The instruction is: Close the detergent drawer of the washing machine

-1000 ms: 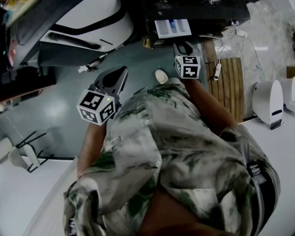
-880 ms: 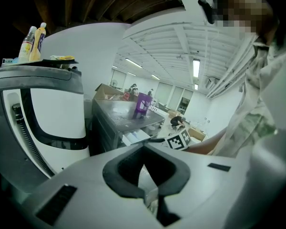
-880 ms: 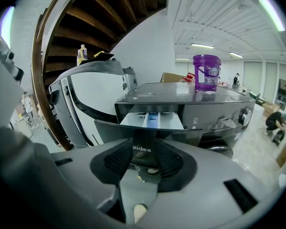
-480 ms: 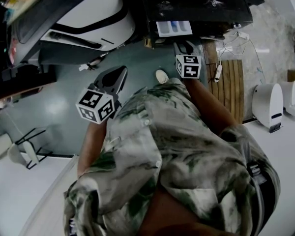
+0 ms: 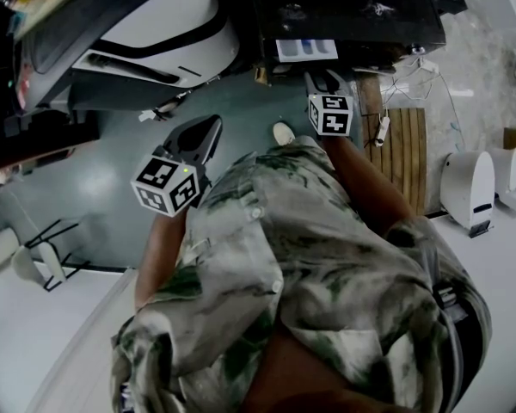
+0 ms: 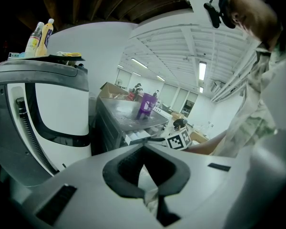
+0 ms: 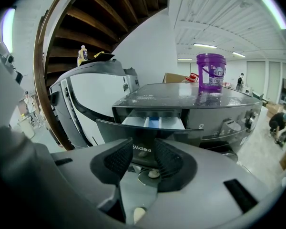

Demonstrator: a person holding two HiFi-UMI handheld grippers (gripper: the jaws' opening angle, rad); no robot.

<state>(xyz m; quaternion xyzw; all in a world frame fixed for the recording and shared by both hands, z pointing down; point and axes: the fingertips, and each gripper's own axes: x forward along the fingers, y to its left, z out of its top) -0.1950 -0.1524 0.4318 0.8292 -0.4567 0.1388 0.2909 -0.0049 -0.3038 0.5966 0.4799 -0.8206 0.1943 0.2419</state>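
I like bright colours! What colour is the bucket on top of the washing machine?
Purple. The bucket shows best in the right gripper view.

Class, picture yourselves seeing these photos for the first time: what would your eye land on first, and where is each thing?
The purple bucket stands out, sitting on top of the dark washing machine. Just below it, the detergent drawer juts open from the machine's front, white with a blue middle compartment. The right gripper sits right in front of the drawer, jaws apart.

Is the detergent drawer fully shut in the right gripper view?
No, the detergent drawer stands out from the washing machine, its compartments exposed.
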